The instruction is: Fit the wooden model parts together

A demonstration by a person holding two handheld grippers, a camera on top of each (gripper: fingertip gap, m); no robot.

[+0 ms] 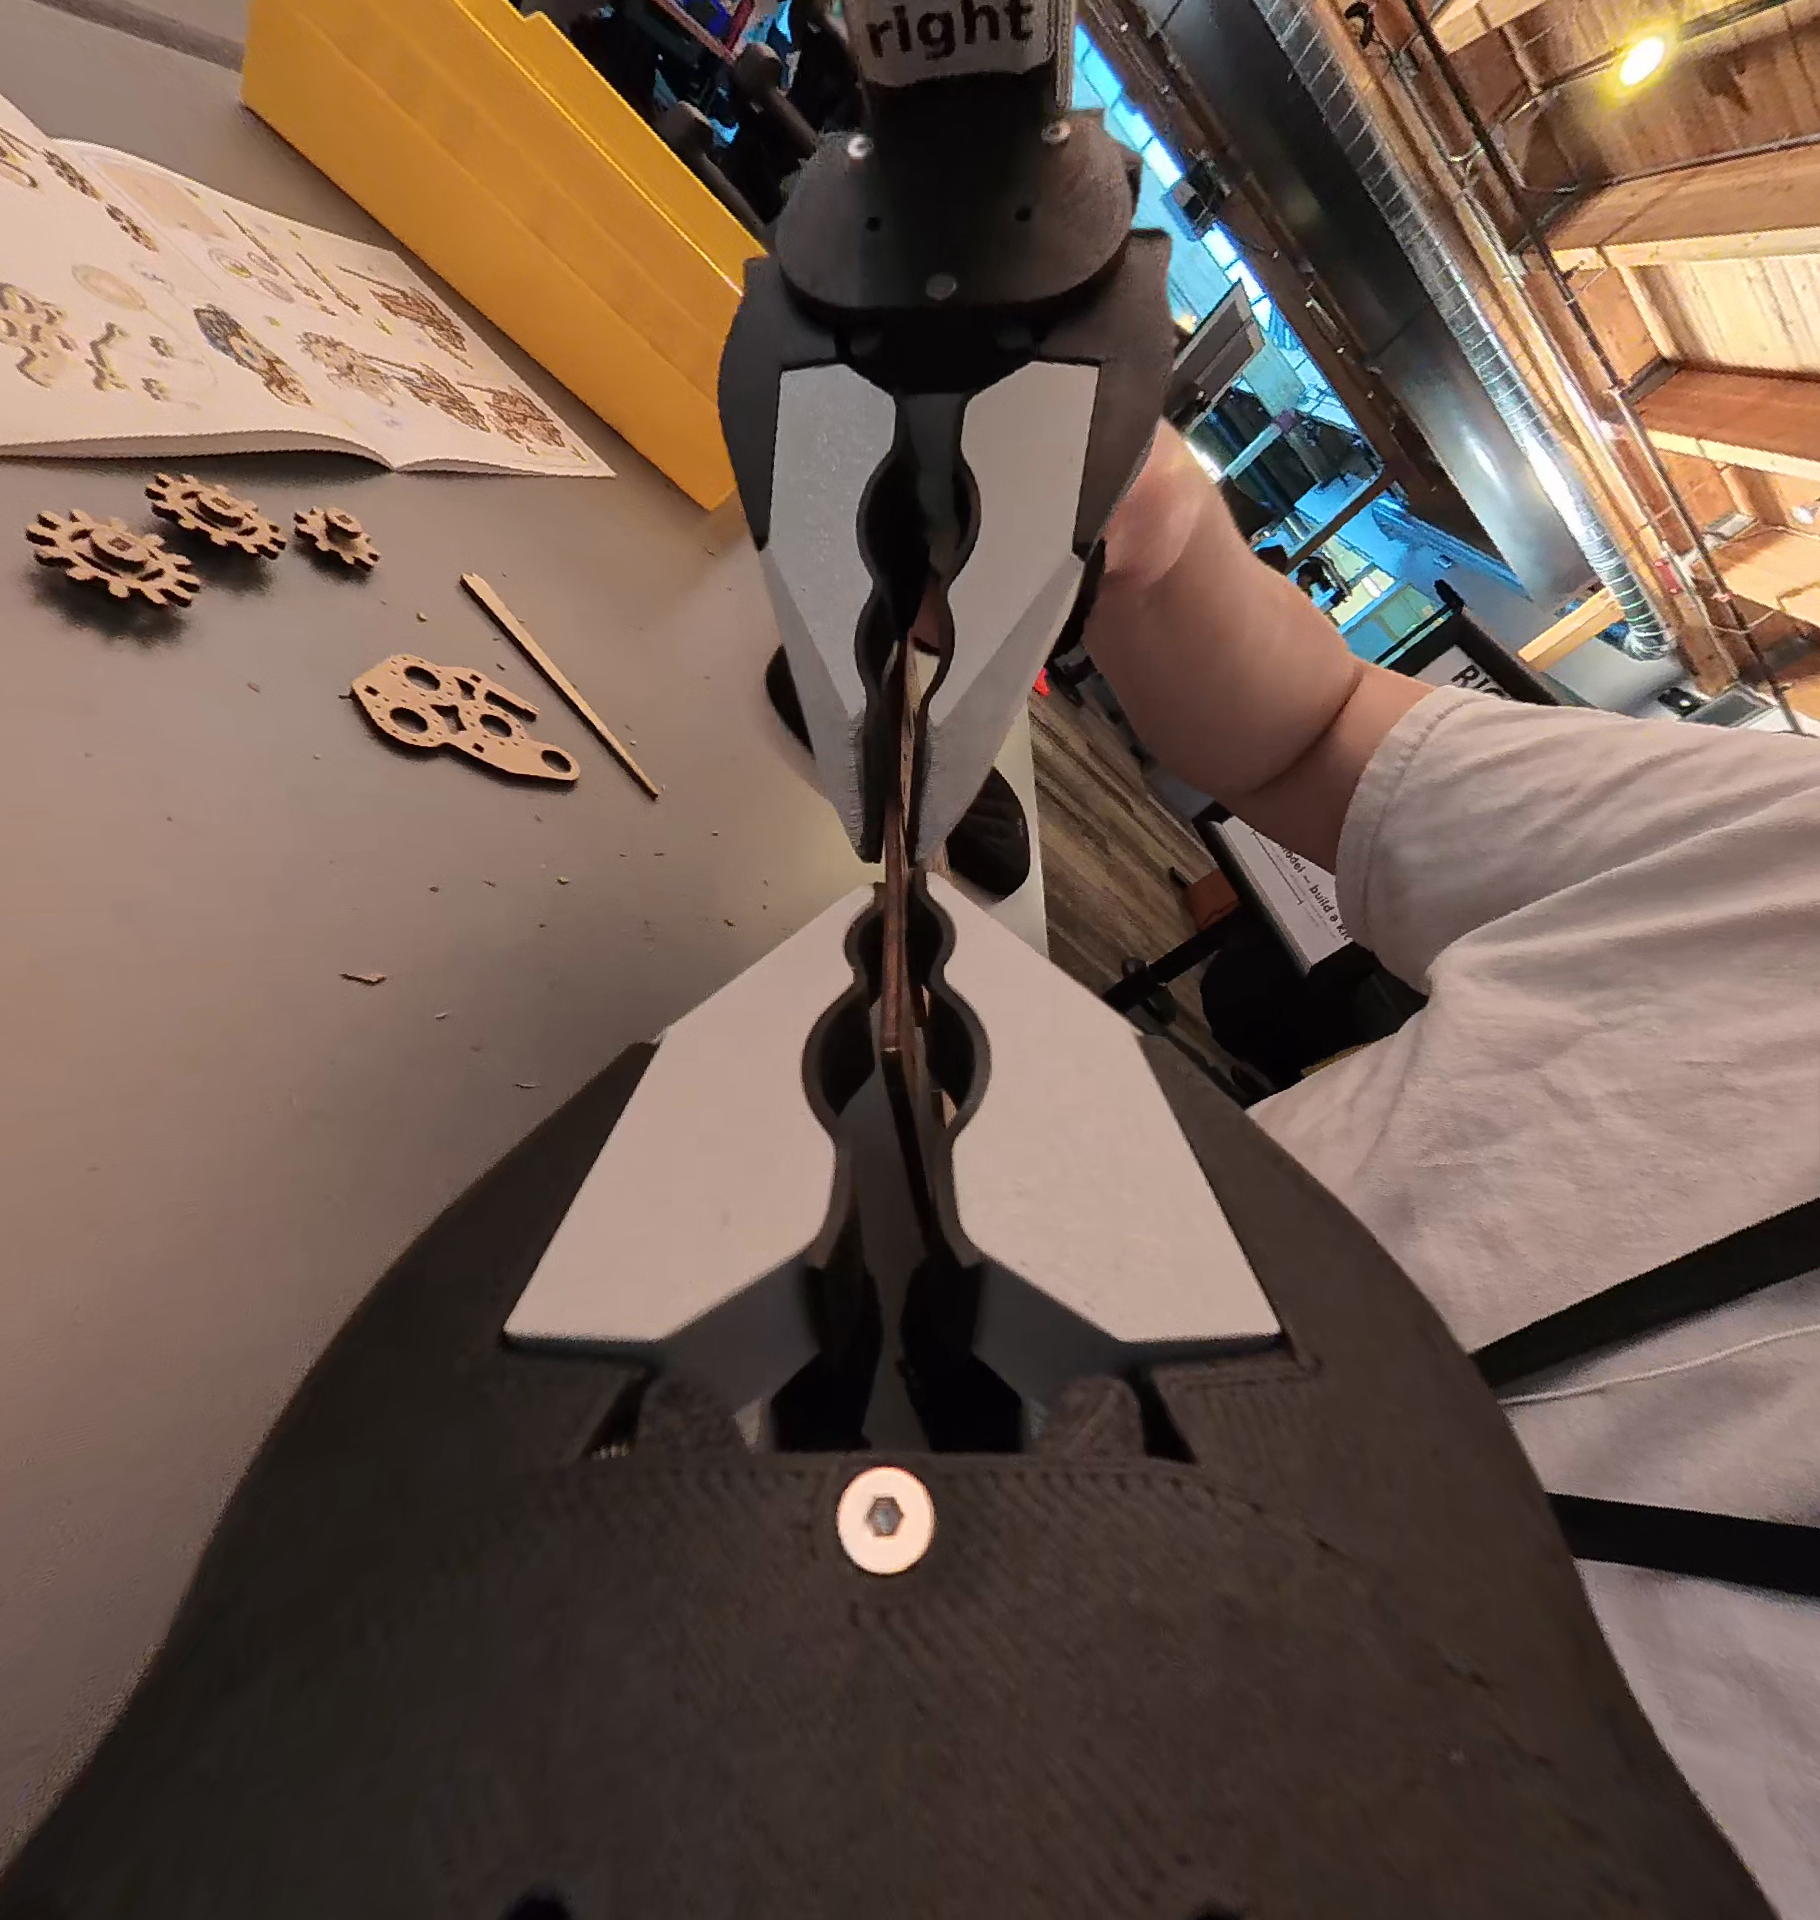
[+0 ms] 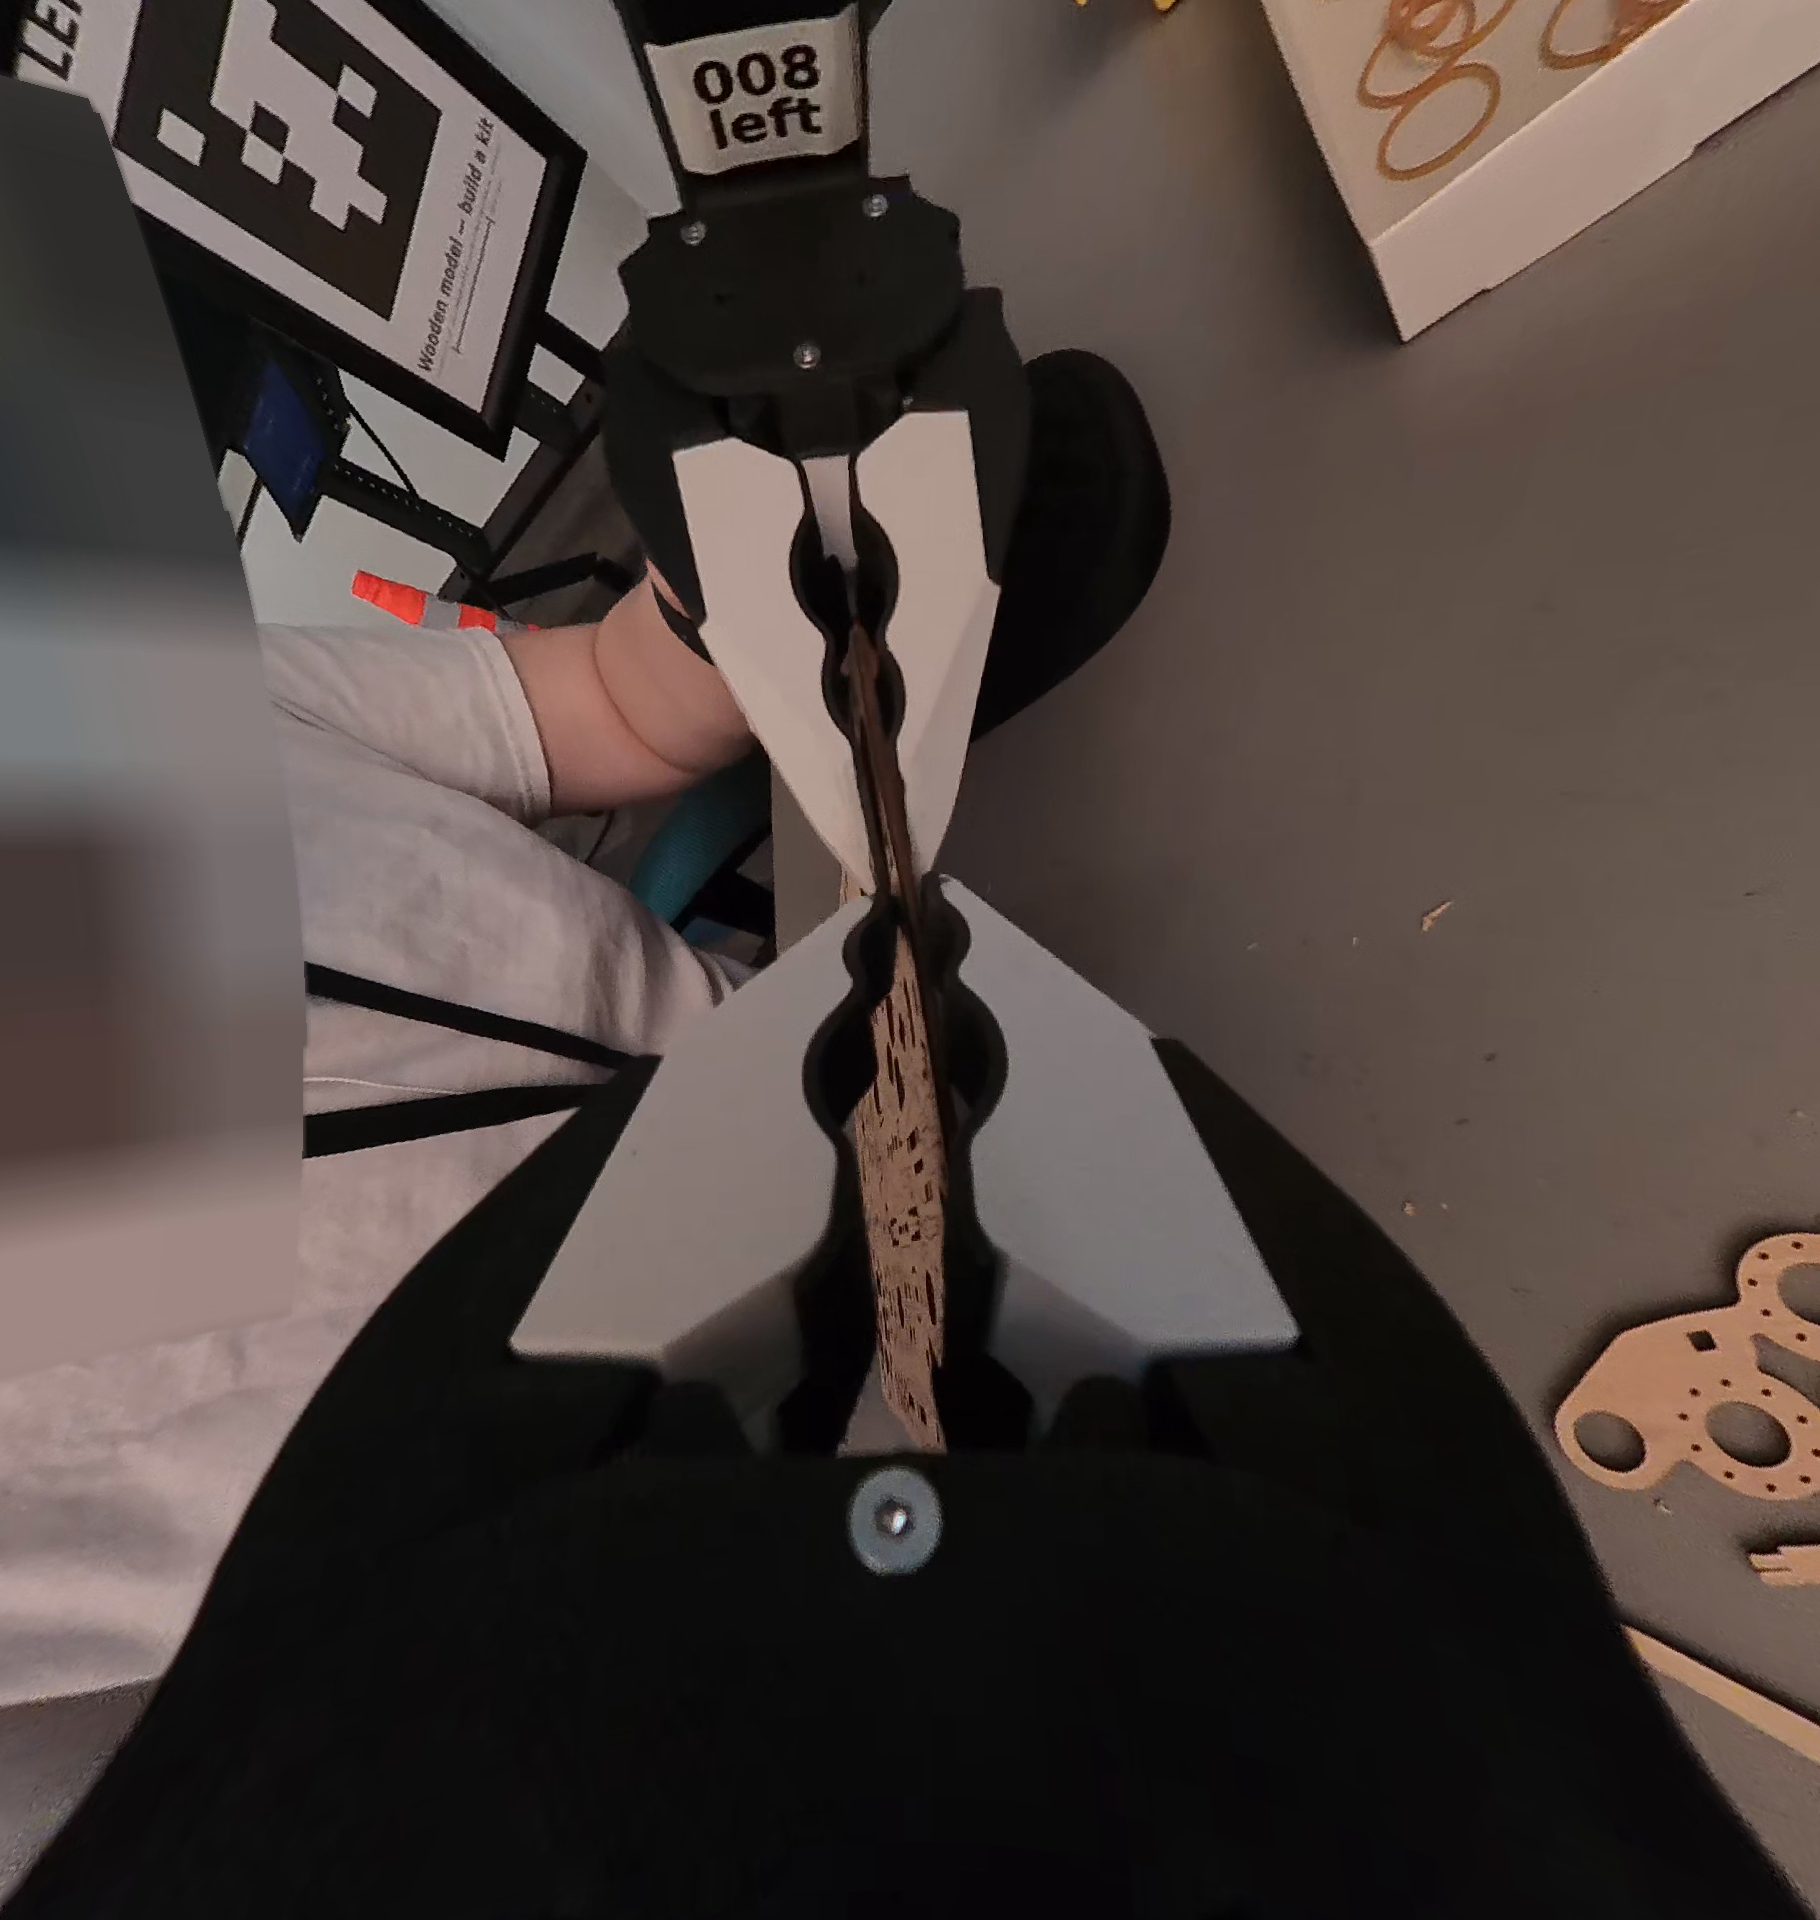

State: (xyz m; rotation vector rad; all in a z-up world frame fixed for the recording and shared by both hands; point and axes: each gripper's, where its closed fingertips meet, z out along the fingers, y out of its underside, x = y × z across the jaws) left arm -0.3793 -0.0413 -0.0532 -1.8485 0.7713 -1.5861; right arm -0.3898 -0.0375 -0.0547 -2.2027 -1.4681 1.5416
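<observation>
A thin laser-cut wooden panel [image 1: 895, 997] with many small cut-outs is held edge-on above the grey table [image 1: 262, 1039]. My left gripper [image 1: 901, 914] is shut on one end of it. My right gripper [image 1: 895, 831] faces it tip to tip and is shut on the other end. In the right wrist view the panel [image 2: 901, 1195] runs back between my right gripper's [image 2: 906, 904] fingers, with the left gripper [image 2: 890, 862] opposite. I cannot tell whether it is one piece or two pressed together.
On the table lie three wooden gears [image 1: 111, 556], a holed wooden plate [image 1: 464, 717] [image 2: 1737, 1392], a thin wooden stick [image 1: 558, 686], an open instruction booklet [image 1: 210, 312] and a yellow box [image 1: 490, 208]. A white box of rubber bands [image 2: 1529, 125] lies farther off. A person's arm [image 1: 1228, 665] is close by.
</observation>
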